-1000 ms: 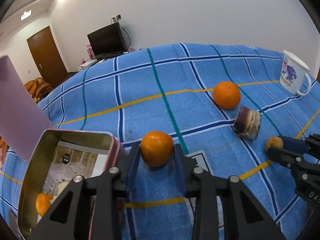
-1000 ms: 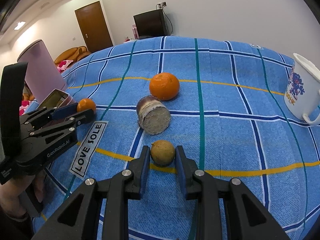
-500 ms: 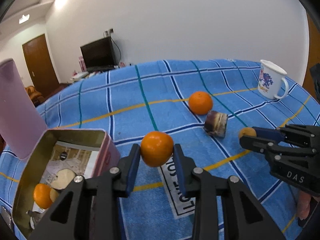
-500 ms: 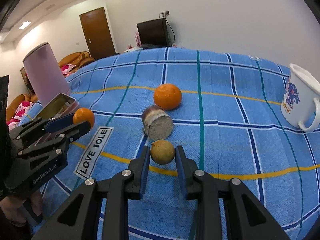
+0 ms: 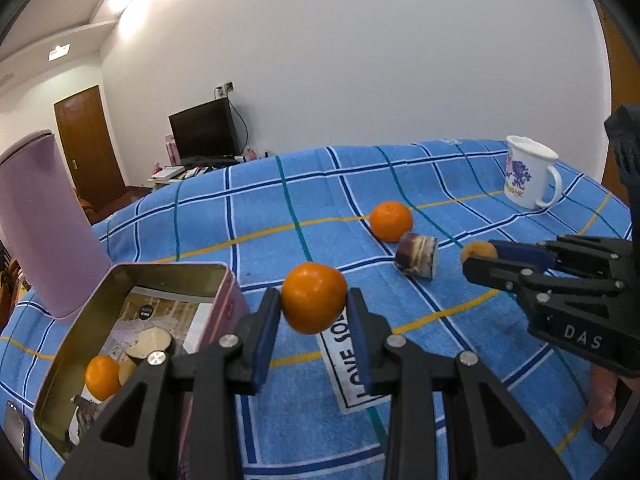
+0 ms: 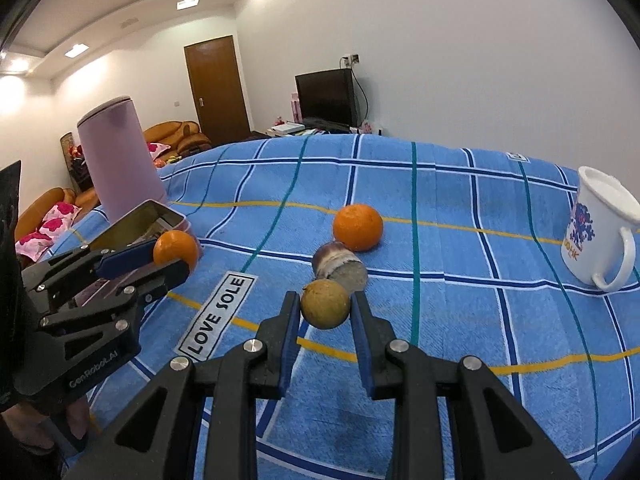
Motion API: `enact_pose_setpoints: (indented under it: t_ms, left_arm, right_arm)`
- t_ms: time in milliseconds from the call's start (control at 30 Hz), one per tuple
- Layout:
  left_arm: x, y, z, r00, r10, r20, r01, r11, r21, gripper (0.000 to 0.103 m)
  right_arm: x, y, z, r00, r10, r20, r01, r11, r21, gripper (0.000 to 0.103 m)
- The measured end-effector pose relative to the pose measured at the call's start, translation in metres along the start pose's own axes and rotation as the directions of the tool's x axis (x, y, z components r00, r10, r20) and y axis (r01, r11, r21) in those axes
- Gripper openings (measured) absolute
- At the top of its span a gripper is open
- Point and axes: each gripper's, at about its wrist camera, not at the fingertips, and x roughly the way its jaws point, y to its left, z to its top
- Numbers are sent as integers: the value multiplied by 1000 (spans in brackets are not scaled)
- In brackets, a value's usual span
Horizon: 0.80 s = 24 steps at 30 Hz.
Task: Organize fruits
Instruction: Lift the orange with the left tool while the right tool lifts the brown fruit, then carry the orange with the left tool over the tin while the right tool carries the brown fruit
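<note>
A round orange mandarin (image 5: 313, 298) sits clamped between the blue pads of the left gripper (image 5: 313, 320), lifted clear of the blue checked cloth (image 5: 256, 220). At eight o'clock from it lies the open pink metal tin (image 5: 226, 304), another mandarin (image 5: 102, 376) inside. At two o'clock, the right gripper (image 6: 325, 320) pinches a small yellowish-brown round fruit (image 6: 325, 303). Behind that, touching or nearly so, a brown cut cylinder piece (image 6: 340, 265) lies on its side, a third mandarin (image 6: 357, 227) just beyond. A white printed mug (image 6: 598, 236) stands well apart at three o'clock; a tall pink canister (image 6: 120, 160) stands behind the tin.
</note>
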Motion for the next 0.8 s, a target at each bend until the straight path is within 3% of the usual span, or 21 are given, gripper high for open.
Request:
enact_pose_setpoints:
  t_ms: [400,800]
  left_arm:
    - [-15,10,-7,1000,1,29,0,999,-40,35]
    - [-24,21,-13,999,8,42,-6,998,-68,35]
  right_arm:
    - [-17,18,-2,995,21,95,-15,998,-64,28]
    - [-14,30,1,993,45,113,-36,996,-83,28]
